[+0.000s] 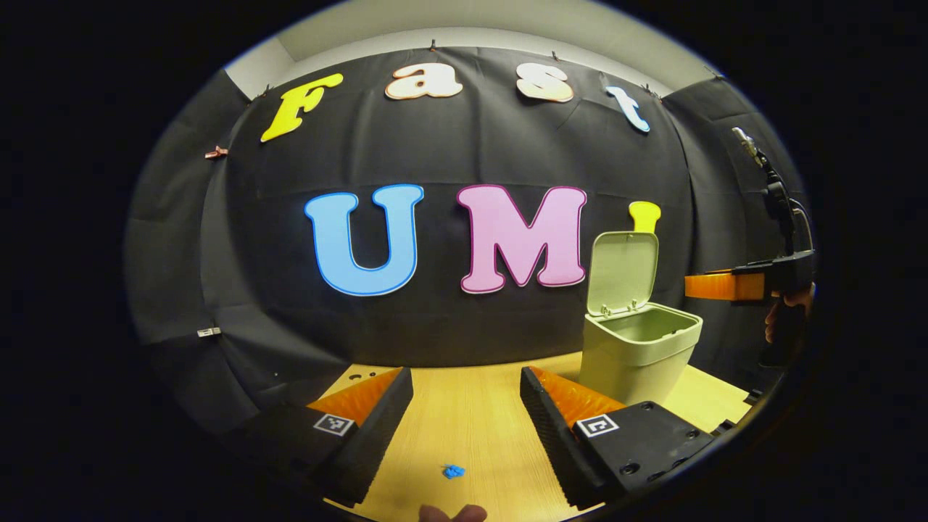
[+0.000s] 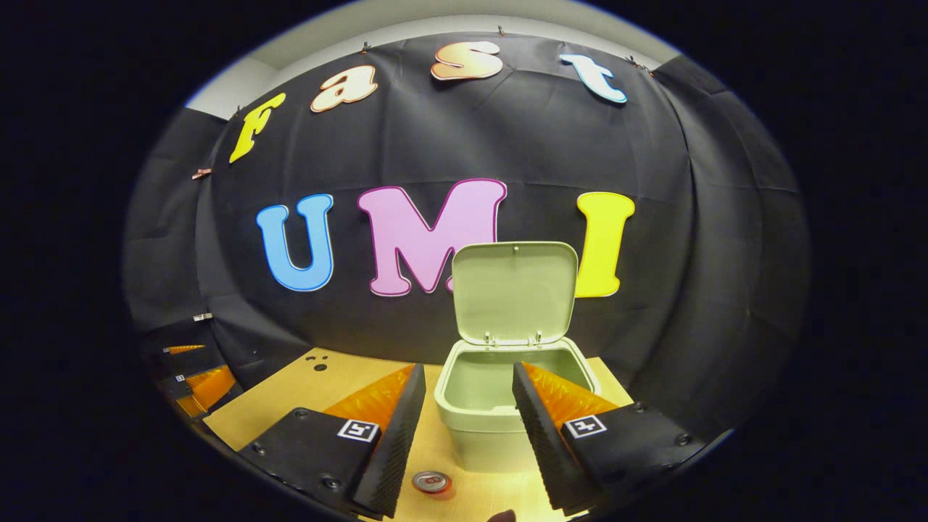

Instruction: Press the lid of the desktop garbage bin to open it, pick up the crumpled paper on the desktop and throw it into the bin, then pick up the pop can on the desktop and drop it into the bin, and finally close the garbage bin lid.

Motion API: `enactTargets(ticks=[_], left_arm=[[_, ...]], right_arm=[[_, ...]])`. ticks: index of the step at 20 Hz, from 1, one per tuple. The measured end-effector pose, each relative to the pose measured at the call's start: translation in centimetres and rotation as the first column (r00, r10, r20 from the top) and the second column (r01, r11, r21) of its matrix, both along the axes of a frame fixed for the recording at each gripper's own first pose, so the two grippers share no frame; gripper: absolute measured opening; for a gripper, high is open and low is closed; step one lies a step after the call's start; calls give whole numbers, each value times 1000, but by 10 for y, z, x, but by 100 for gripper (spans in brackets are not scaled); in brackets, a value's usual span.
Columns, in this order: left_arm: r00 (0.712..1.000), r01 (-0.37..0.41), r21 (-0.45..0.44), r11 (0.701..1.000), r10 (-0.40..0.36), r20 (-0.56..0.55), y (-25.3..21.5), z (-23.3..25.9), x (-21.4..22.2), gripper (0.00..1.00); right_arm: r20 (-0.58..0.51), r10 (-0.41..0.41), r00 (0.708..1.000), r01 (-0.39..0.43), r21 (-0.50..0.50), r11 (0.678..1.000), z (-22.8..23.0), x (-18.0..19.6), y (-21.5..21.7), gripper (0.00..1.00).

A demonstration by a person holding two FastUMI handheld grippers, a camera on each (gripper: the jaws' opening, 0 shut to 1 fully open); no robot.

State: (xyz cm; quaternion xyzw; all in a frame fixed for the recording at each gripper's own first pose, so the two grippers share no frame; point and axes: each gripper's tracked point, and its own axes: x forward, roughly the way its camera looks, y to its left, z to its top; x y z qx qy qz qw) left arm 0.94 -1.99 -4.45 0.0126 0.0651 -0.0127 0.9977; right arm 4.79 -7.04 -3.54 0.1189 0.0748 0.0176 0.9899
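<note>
The garbage bin [image 2: 500, 420] stands upright on the bench [image 2: 290, 406] with its lid [image 2: 515, 290] swung up and back on the rear hinge, so the opening step looks done; the lid's inner face turns toward the right gripper view and the bin's long axis runs vertically, mouth up. In the left gripper view the bin [image 1: 638, 355] sits at about 3 o'clock, its lid [image 1: 623, 272] raised at the far side. What shows of the bin's inside in the right gripper view looks bare, though its floor is hidden, so I cannot tell whether the paper has gone in. The pop can [image 2: 431, 481] stands on end at about 6 o'clock, just in front of the bin's base, top face up, so its long axis is vertical; it is still to be dropped in, and the lid still to be closed. A small blue scrap [image 1: 454, 471] lies on the bench [image 1: 471, 413] at 6 o'clock in the left gripper view; whether it is the crumpled paper I cannot tell. The right gripper [image 2: 464, 428] has its jaws wide and empty, framing the bin. The left gripper [image 1: 467, 428] likewise has wide, empty jaws over bare bench.
</note>
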Motion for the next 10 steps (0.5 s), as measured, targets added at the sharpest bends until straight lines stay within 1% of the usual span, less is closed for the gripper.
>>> enactTargets(ticks=[6,10], left_arm=[[991,-1,-1,1000,0,-135,9,-59,1,96],[974,13,20,1000,-8,-226,16,-101,13,96]], right_arm=[[-51,22,998,-24,-42,999,-23,-17,28,81],[-83,40,996,-44,-45,998,-35,-26,43,81]])
